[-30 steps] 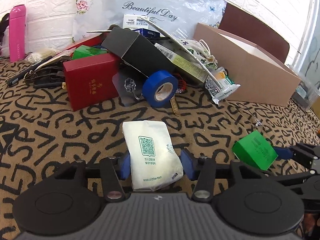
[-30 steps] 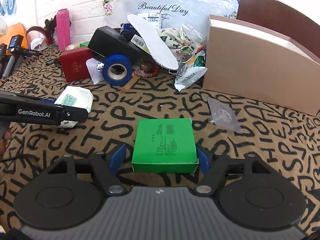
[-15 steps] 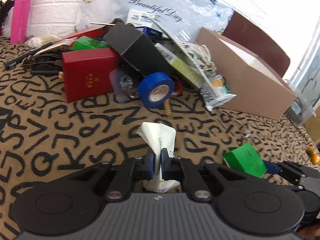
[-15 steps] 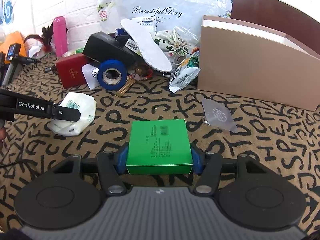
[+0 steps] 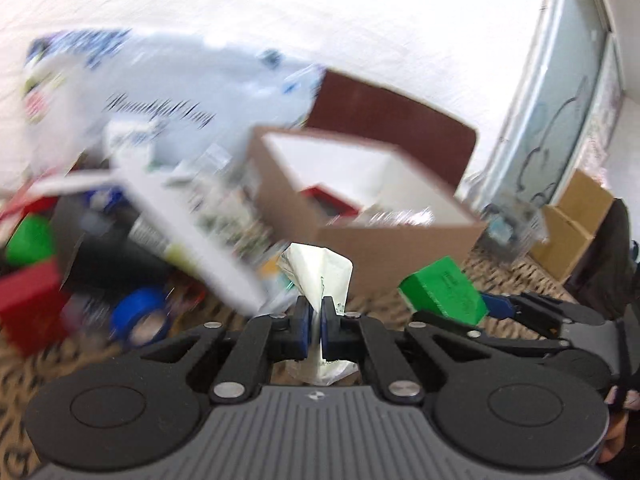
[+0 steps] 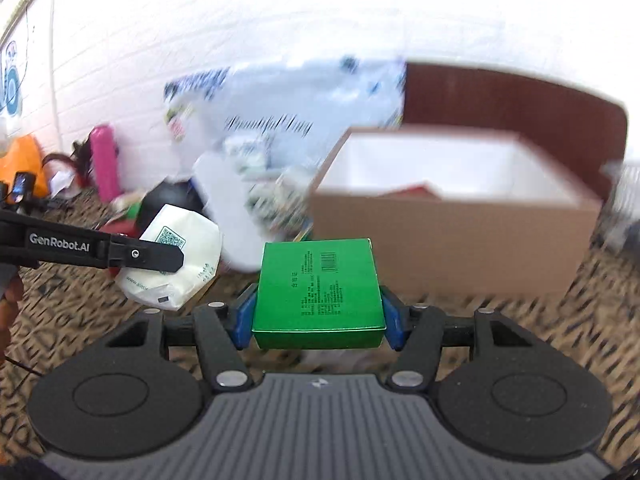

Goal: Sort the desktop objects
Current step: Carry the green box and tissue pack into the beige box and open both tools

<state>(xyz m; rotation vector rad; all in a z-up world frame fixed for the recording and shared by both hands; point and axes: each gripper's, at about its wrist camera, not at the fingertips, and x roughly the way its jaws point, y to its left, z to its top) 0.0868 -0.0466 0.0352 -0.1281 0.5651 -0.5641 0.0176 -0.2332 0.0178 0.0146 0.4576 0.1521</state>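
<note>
My left gripper is shut on a white packet with a green QR code and holds it in the air; the packet also shows in the right wrist view. My right gripper is shut on a flat green box, lifted above the patterned cloth; the green box also shows in the left wrist view. A brown cardboard box with a white inside stands open ahead of both grippers, with red items in it. Both views are blurred by motion.
A pile of clutter lies at the left: a red box, a blue tape roll, a black box, a white insole and a "Beautiful Day" bag. A pink bottle stands by the wall.
Both grippers have lifted off the cloth with the packet and the green box and moved toward the cardboard box, whose open inside now shows.
</note>
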